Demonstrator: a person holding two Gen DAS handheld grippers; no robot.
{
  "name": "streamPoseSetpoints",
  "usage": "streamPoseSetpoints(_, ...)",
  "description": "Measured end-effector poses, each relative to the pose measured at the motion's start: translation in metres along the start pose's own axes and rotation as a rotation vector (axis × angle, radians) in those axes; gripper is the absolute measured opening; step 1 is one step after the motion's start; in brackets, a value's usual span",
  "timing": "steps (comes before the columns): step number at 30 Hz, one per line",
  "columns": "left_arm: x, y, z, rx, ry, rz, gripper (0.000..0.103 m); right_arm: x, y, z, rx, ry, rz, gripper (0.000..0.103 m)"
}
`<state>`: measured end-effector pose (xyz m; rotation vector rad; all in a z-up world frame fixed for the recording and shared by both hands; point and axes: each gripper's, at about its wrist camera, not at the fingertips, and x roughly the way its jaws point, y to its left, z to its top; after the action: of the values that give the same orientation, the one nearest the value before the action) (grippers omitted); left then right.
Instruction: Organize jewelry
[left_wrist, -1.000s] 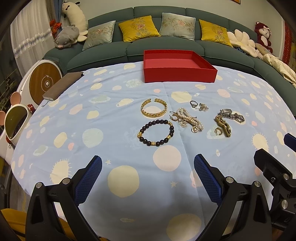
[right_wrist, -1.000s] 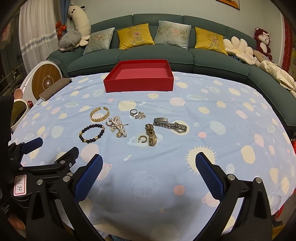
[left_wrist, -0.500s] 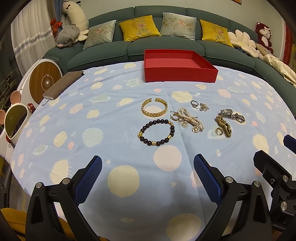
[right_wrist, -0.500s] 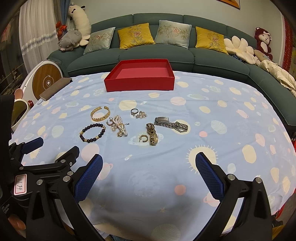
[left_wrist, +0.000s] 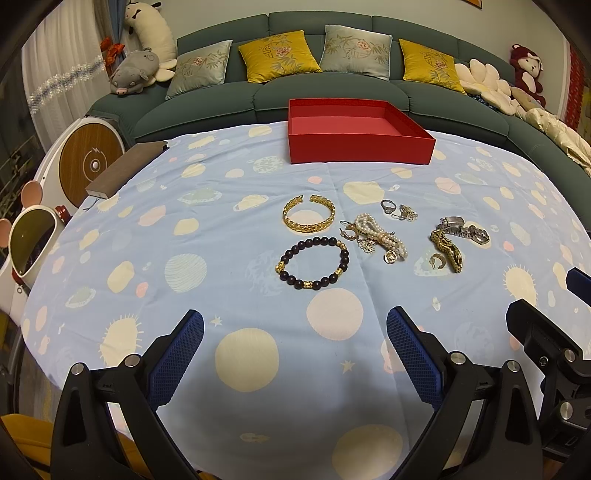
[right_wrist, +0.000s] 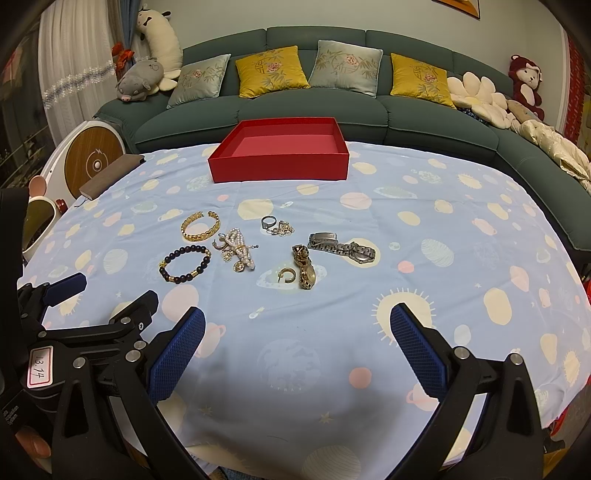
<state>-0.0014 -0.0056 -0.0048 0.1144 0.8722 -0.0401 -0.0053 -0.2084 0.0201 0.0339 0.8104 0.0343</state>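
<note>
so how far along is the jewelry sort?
Nothing done: the red box is empty. Nothing in hand: left tool and right tool are open above the cloth. Left: gold bangle, bead bracelet, pearl tangle, ring, watches.

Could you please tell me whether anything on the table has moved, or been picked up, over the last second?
Nothing visibly changed. The left gripper and right gripper remain open and empty above the tablecloth, the jewelry, such as the beaded bracelet, lies where it was, and the red box holds nothing.
</note>
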Motion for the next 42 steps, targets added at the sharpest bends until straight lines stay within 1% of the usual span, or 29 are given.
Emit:
streamPoseSetpoints(6,0.001,0.000,-0.001,0.003,0.000,-0.001,0.097,0.000,0.000,0.000,0.000,0.000,0.000,0.098)
streamPoseSetpoints(11,0.004,0.004,0.000,0.007,0.044,0.026,0.097,0.001,-0.004,0.000,0.014,0.000,-0.012,0.098)
streamPoseSetpoints(12,0.005,0.006,0.001,0.014,0.064,0.039,0.097,0.002,-0.007,0.000,0.019,0.002,-0.015,0.098)
streamPoseSetpoints(14,0.007,0.010,0.003,-0.002,0.072,0.035,0.097,0.004,-0.011,0.001,0.030,0.005,-0.022,0.098)
streamPoseSetpoints(15,0.008,0.012,0.004,-0.014,0.059,0.028,0.097,0.006,-0.012,0.002,0.035,0.007,-0.024,0.098)
streamPoseSetpoints(17,0.010,0.016,0.006,-0.022,0.067,0.040,0.097,0.009,-0.017,0.003,0.048,0.011,-0.025,0.098)
streamPoseSetpoints(22,0.022,0.029,0.009,-0.075,0.084,0.023,0.097,0.021,-0.025,0.008,0.078,0.025,0.003,0.098)
streamPoseSetpoints(24,0.029,0.033,0.009,-0.097,0.089,0.006,0.097,0.028,-0.025,0.010,0.087,0.033,0.020,0.098)
streamPoseSetpoints(26,0.035,0.034,0.008,-0.100,0.097,-0.004,0.097,0.035,-0.023,0.012,0.087,0.039,0.033,0.095)
streamPoseSetpoints(27,0.039,0.035,0.008,-0.111,0.105,-0.025,0.097,0.039,-0.022,0.012,0.083,0.043,0.034,0.094)
streamPoseSetpoints(29,0.044,0.034,0.008,-0.114,0.113,-0.043,0.097,0.048,-0.019,0.014,0.074,0.054,0.038,0.087)
streamPoseSetpoints(31,0.048,0.034,0.009,-0.115,0.111,-0.060,0.097,0.057,-0.017,0.015,0.069,0.067,0.045,0.082)
streamPoseSetpoints(34,0.054,0.034,0.011,-0.117,0.117,-0.066,0.097,0.071,-0.018,0.016,0.076,0.086,0.058,0.074)
streamPoseSetpoints(36,0.056,0.034,0.011,-0.119,0.114,-0.072,0.097,0.080,-0.019,0.016,0.073,0.096,0.051,0.070)
streamPoseSetpoints(38,0.060,0.035,0.012,-0.115,0.113,-0.071,0.097,0.089,-0.021,0.016,0.078,0.111,0.055,0.065)
streamPoseSetpoints(42,0.067,0.036,0.013,-0.122,0.125,-0.076,0.097,0.102,-0.024,0.016,0.087,0.128,0.058,0.061)
